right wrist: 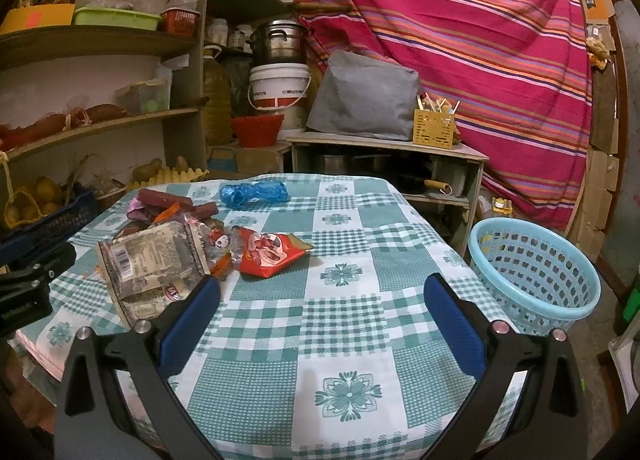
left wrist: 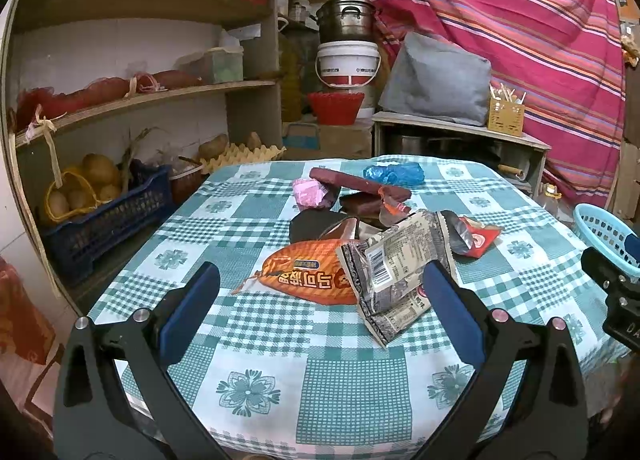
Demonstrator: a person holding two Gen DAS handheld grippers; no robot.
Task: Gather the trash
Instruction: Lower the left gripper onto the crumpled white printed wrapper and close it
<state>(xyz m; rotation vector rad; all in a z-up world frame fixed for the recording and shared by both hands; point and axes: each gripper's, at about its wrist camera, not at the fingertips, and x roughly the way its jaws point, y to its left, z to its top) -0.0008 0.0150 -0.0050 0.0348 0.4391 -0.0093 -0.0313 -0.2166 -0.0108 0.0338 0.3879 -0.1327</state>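
Both grippers hang above a table under a green checked tablecloth (right wrist: 344, 324); the left gripper (left wrist: 320, 300) has its jaws spread wide and empty, and so has the right gripper (right wrist: 320, 300); wrappers lie heaped at the centre of the left view: an orange packet (left wrist: 308, 276) touching a grey packet (left wrist: 396, 272), a red packet (right wrist: 272, 256) beside them, a blue plastic bag (right wrist: 256, 192) farther back; a light blue basket (right wrist: 536, 276) stands off the table at the right of the right view; wooden shelves (left wrist: 140, 96) fill the upper left, a striped pink cloth (right wrist: 460, 40) the upper right.
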